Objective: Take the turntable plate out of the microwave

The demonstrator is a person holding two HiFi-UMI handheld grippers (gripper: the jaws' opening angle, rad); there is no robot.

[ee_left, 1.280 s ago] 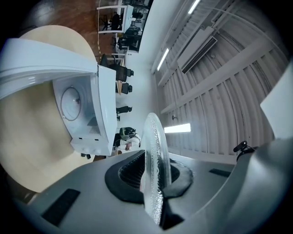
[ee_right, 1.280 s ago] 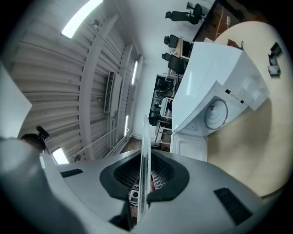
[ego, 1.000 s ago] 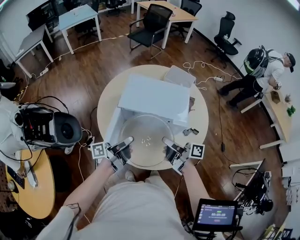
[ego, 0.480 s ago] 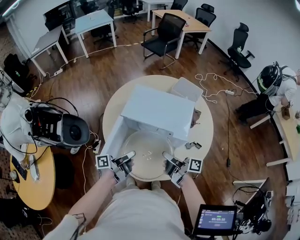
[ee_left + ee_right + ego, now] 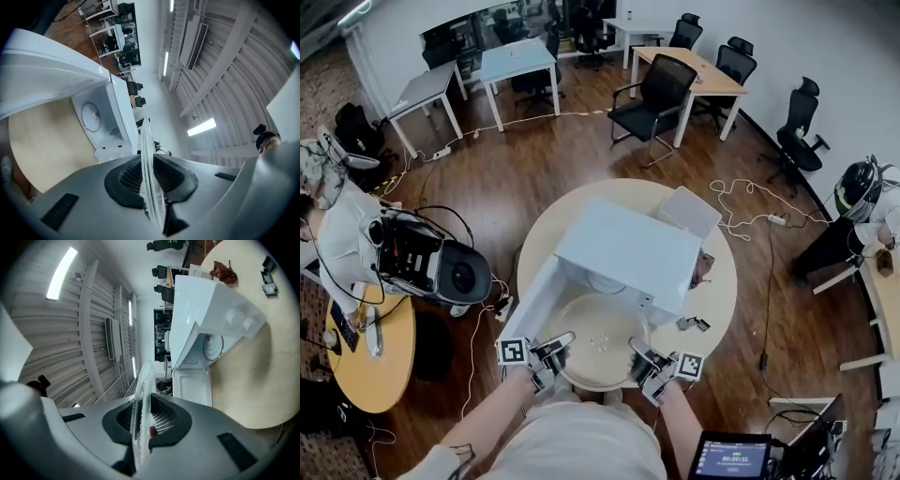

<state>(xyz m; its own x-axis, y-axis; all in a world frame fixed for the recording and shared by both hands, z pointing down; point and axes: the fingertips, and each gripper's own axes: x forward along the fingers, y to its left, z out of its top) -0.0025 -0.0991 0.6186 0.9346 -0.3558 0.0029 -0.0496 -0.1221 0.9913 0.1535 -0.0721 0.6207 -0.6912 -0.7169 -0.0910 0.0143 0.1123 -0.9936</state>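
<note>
Now, plate [image 5: 595, 339]: we hold it level, clear of the microwave [image 5: 628, 246], over the near edge of the table [image 5: 719, 281], with the open door [image 5: 528, 302] at its left.
Left gripper [image 5: 560, 343]: clenched on the plate's left rim. Its own view shows the glass edge pinched between the pads.
Right gripper [image 5: 639, 353]: clamped the same way on the right rim, glass between its pads.
Handling: we judge the plate to be clear glass, stiff, fairly heavy, slick and breakable. It is best held at opposite rim points, kept flat, with both grips firm.
Change: a second earlier the plate's far edge sat under the microwave's front. Now it is fully out and nearer to us, with the cavity floor showing behind it. Both grips sit at the same rim points.
</note>
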